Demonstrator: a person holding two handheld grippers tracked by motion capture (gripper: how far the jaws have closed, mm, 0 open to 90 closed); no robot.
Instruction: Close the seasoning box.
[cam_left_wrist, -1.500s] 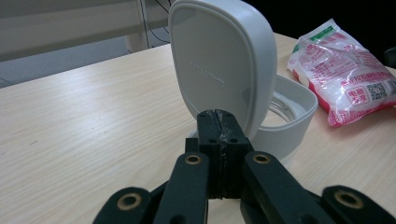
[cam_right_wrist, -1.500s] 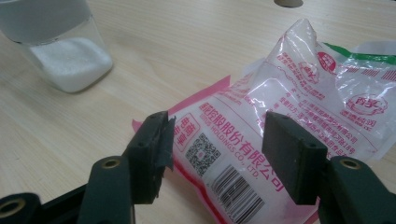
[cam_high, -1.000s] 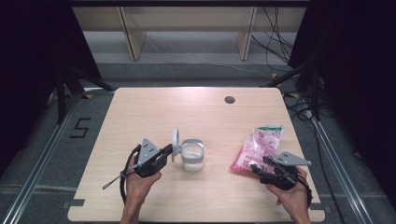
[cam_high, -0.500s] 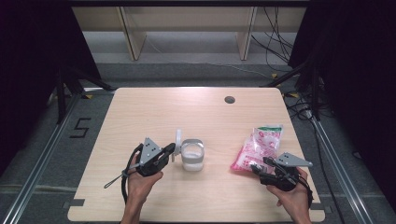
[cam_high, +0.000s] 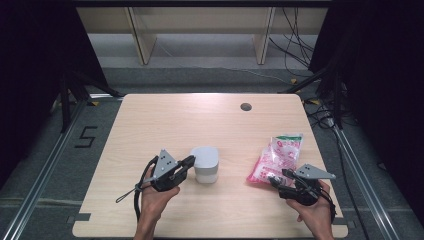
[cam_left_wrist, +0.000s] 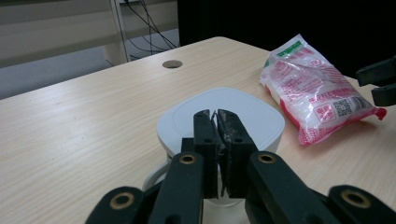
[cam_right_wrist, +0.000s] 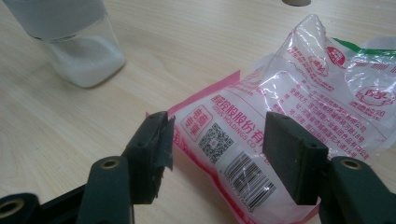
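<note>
We see a pale wooden worktop (cam_high: 165, 120) with a round cable hole (cam_high: 245, 106) near its far edge, right of the middle. On the grey floor (cam_high: 210, 80) to the worktop's left a black figure five (cam_high: 86, 137) is marked beside a metal rail (cam_high: 47, 172), and black cables (cam_high: 295, 50) trail across the floor at the far right. Beyond the worktop stands a light wooden shelf unit (cam_high: 200, 22) on two upright legs, with dark curtains (cam_high: 35, 60) on both sides.
</note>
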